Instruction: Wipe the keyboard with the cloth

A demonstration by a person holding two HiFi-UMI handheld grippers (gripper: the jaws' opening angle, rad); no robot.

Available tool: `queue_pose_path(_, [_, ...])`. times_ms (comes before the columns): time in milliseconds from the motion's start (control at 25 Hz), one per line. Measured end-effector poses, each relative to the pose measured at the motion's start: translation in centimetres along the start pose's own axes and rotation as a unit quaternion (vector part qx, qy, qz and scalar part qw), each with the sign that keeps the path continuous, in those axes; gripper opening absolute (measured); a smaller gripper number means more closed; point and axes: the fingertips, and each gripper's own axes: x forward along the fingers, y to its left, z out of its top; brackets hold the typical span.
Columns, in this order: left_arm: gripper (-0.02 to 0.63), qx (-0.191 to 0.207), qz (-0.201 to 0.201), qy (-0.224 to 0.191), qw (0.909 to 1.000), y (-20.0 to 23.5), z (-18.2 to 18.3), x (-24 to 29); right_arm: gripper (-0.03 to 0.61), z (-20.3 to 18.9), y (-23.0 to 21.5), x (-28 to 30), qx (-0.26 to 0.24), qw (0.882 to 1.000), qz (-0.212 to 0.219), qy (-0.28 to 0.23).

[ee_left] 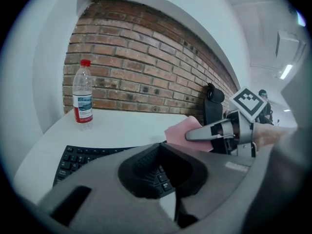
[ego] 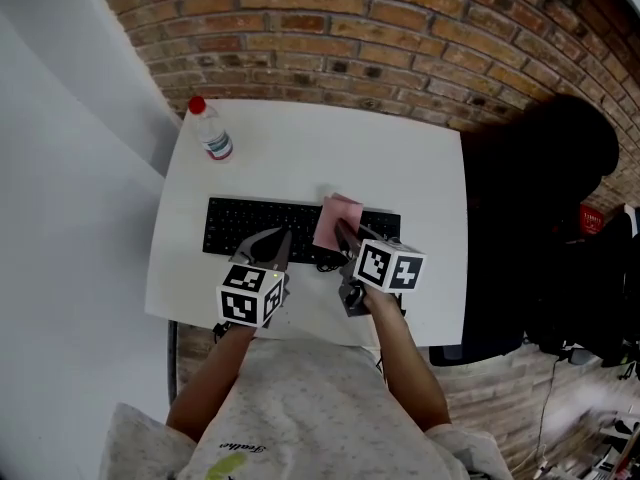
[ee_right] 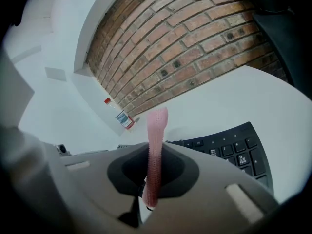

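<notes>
The pink cloth (ego: 337,220) hangs edge-on between the jaws of the right gripper (ego: 345,236), which are clenched on it. It sits over the right half of the black keyboard (ego: 250,223); whether it touches the keys cannot be told. The left gripper (ego: 275,243) is just to its left over the keyboard's near edge, jaws pressed together with nothing between them. The keyboard lies on a white desk (ego: 300,148). A red-capped bottle (ego: 211,133) stands upright at the desk's far left corner, before a brick wall (ego: 350,18).
</notes>
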Motion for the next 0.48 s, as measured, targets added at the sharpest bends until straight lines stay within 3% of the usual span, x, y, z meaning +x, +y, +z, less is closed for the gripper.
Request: queue_pose_path(480, [-0.006, 0.001, 0.006, 0.017, 0.9998, -3.1, -0.5, 2.7, 0.018, 0.4, -4.1, -1.8, 0.016, 1.0, 0.011, 0.011])
